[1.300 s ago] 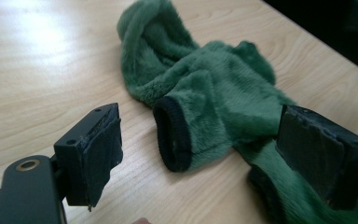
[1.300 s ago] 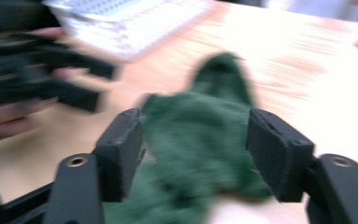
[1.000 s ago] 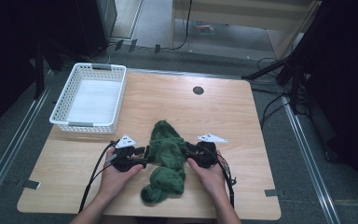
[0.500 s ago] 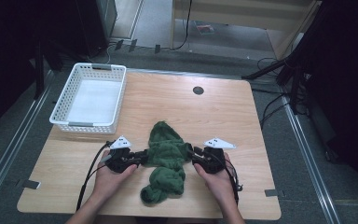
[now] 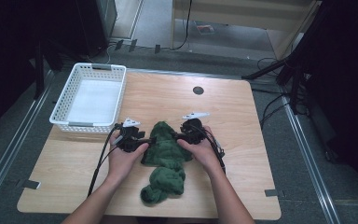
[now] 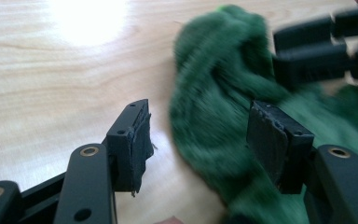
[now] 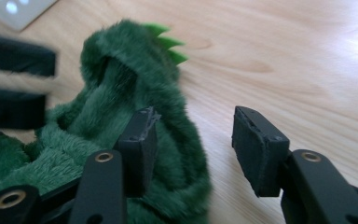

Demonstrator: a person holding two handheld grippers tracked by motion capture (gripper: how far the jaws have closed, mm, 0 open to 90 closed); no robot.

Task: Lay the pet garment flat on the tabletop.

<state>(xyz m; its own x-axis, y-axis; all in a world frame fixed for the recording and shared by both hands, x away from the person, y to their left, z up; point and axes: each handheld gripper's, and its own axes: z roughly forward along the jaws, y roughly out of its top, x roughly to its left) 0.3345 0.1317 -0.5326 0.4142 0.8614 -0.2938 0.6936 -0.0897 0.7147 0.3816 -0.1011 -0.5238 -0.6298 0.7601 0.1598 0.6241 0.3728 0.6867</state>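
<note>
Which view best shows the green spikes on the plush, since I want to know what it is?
The right gripper view: the bright spikes stand sharp on the plush. The left gripper view gives blurred fur; the high view, a green heap.

— What differs from a second ago?

— Both hands sit farther up the table, closer to the white basket (image 5: 89, 98). The left gripper (image 5: 145, 140) and right gripper (image 5: 176, 136) now flank the upper end of the green plush garment (image 5: 165, 161) instead of its middle.

— And the garment?

— Its top, once reaching toward the basket, looks drawn lower and bunched between the open jaws.
</note>
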